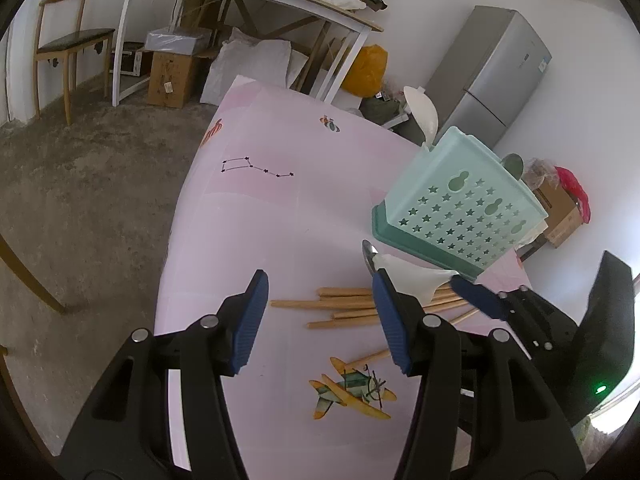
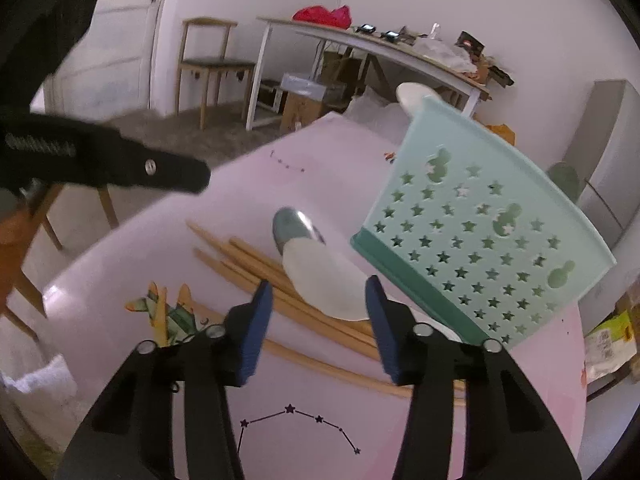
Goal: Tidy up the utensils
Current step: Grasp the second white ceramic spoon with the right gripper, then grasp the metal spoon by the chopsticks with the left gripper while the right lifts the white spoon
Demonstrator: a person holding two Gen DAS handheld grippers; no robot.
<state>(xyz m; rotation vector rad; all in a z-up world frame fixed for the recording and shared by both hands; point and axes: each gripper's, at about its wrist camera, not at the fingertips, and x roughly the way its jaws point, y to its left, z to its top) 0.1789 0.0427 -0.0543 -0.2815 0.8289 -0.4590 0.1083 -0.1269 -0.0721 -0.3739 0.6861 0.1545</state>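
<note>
Pink printed table (image 1: 256, 208) holds the work. Mint caddy (image 1: 464, 208) with star holes stands at the far right side; one white spoon (image 1: 422, 114) and a greenish utensil (image 1: 514, 164) already stick out of its top. Loose pieces lie just in front of the caddy: a bundle of wooden chopsticks (image 1: 344, 308), a white ladle-type spoon (image 2: 324, 280) lying on top of them, and a metal spoon (image 2: 296, 226) whose bowl peeks out at the white one's far end.

Right gripper (image 2: 318, 308) hangs over the white spoon with its jaws apart, straddling the wide bowl end, pads not touching it yet, nothing held. Left gripper (image 1: 320, 320) hovers above the chopstick ends, jaws wide, empty too. In the left wrist view the right gripper's blue finger (image 1: 476, 294) sits right at the white spoon.

Step in hand, by judgement: pick the white spoon and drop it into the caddy. To do it well:
- grab the narrower neck or handle, not the broad bowl; the bowl looks slick and wide and could squirt out.
- come down low enough that the pads bracket the spoon but do not pinch a chopstick underneath.
- lift straight up first so the metal spoon and chopsticks don't get dragged.
- tip handle-down over an open compartment, clear of the utensils already standing there.
- keep the left gripper clear, or use it to steady the caddy.
</note>
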